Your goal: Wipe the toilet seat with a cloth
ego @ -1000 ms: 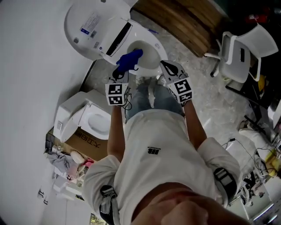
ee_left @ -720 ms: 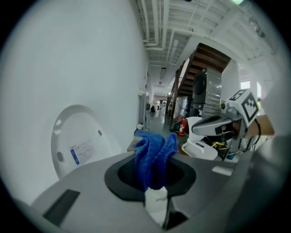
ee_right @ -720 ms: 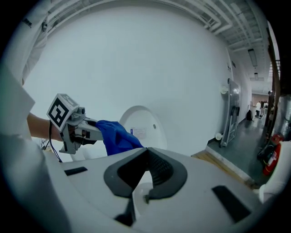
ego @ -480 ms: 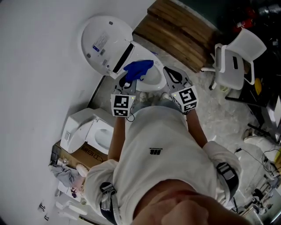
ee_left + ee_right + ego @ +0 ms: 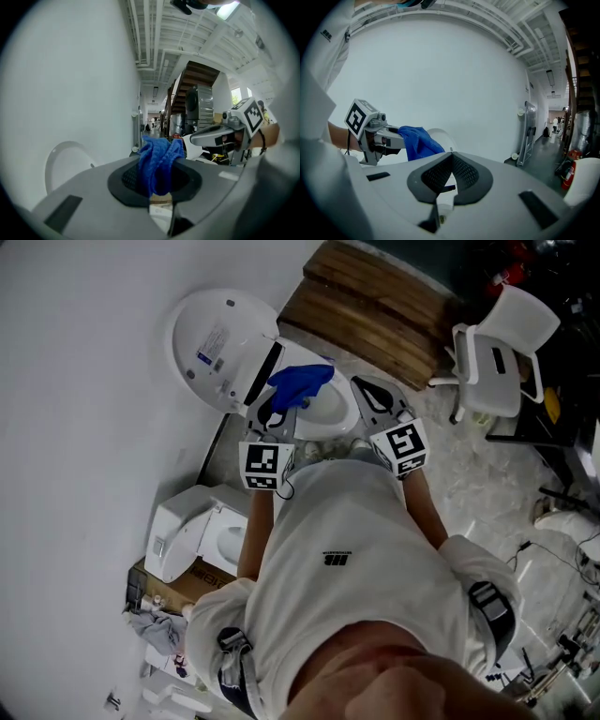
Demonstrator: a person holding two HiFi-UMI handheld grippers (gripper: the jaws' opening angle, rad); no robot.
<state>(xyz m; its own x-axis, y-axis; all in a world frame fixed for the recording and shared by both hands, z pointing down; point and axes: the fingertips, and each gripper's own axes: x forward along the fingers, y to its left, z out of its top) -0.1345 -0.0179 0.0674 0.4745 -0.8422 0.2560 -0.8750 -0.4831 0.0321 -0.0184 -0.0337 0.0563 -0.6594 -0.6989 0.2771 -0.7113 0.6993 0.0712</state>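
The cloth (image 5: 298, 382) is a small blue rag with a nubbly weave, bunched into soft folds. I judge it light, limp and grippy rather than slick, so it should drape over whatever it is pressed on and lend no stiffness of its own. The left hand-held gripper (image 5: 277, 404) has its jaws closed on it: in the left gripper view the blue folds fill the gap between the pads, and a loose crest stands up beyond the tips. In the head view the rag sits at about 10 o'clock of the toilet seat (image 5: 345, 418), close to the hinge of the raised lid (image 5: 214, 341); whether it touches the seat I cannot tell. The right hand-held gripper (image 5: 362, 388) is at about 2 o'clock of the seat, its jaws brought together tip to tip with nothing between them. A pinch on the bunched middle, as here, looks the sound place to hold, since it leaves a soft wad ahead of the jaws to press down. A hold on one corner would likely let the rag trail and pull free. The seat looks like hard, glossy plastic, so it should bear firm pressure, though the rag may skate and bunch on it.
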